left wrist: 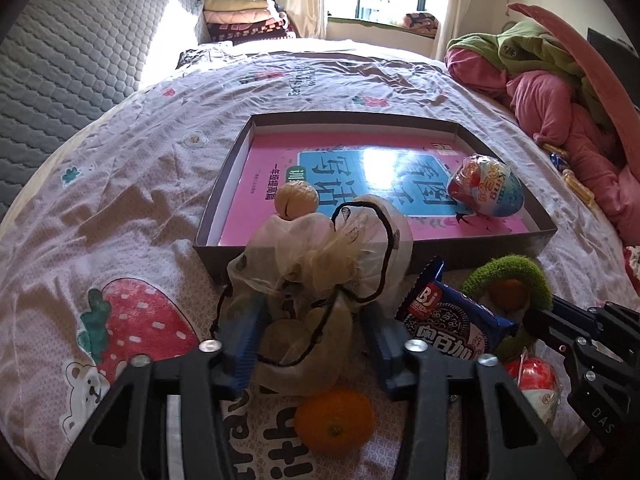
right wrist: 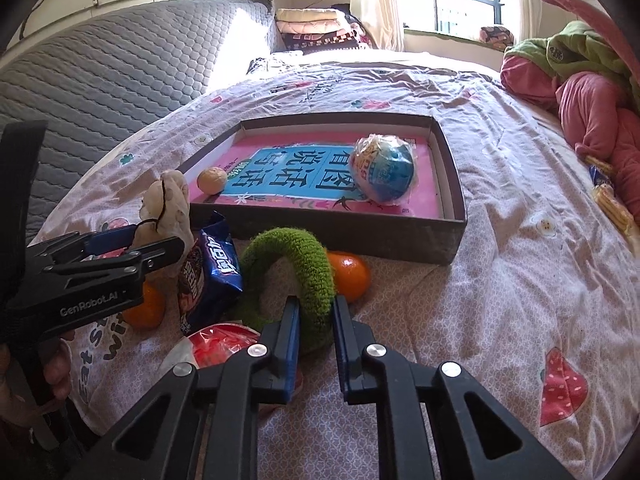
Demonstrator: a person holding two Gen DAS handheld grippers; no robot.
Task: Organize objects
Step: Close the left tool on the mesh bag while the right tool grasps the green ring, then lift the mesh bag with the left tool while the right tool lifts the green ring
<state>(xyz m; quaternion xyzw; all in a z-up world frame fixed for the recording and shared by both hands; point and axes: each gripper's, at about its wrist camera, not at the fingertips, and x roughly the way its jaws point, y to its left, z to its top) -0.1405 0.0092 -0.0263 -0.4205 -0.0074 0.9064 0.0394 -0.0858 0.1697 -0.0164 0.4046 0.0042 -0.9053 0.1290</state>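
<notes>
Your left hand-held gripper [left wrist: 312, 344] pinches the drawstring pouch [left wrist: 316, 280]; right hand-held gripper [right wrist: 314, 332] clamps the green knitted ring [right wrist: 296, 268]. Snack packet [right wrist: 212, 272] at ten o'clock may snag.

I see a thin, translucent gauze pouch [left wrist: 316, 276] with a black cord, low centre in the left wrist view. The green ring [right wrist: 308, 276] at centre of the right wrist view looks like fuzzy knitted yarn. The biscuit packet [left wrist: 452, 316] is glossy plastic film. The box [left wrist: 400, 252] has matt grey card walls; the book [left wrist: 360, 176] inside shines. The bedspread [right wrist: 500, 280] is wrinkled printed cotton.
</notes>
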